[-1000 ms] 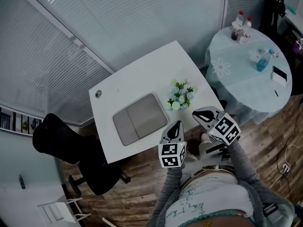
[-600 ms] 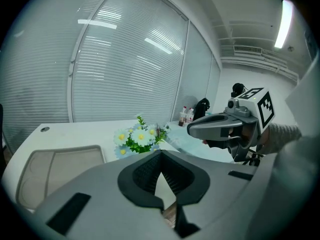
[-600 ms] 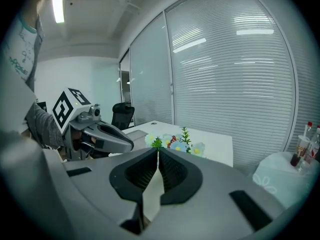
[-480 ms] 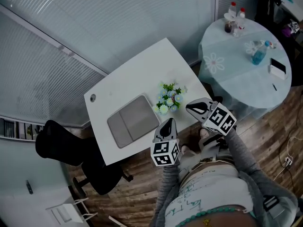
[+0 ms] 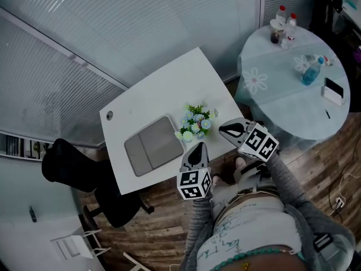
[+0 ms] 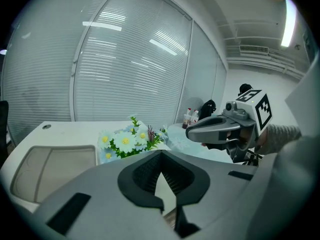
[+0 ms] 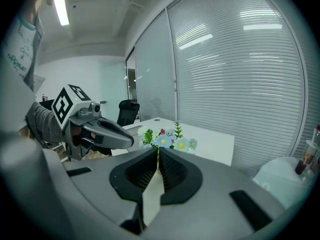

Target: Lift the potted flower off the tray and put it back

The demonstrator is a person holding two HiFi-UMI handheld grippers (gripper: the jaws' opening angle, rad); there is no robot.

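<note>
My left hand-held gripper (image 5: 198, 149) and right hand-held gripper (image 5: 227, 130) reach side by side to the table's (image 5: 163, 86) near edge, tipped slightly downward, jaws pressed together on nothing. The potted flower (image 5: 194, 121) stands on the table just beside the tray (image 5: 148, 146).

You stand on wood-plank floor (image 5: 161, 203) by a white desk (image 5: 163, 89), black office chair (image 5: 69, 165), round clothed table (image 5: 282, 89) and closed blinds (image 5: 141, 21).
</note>
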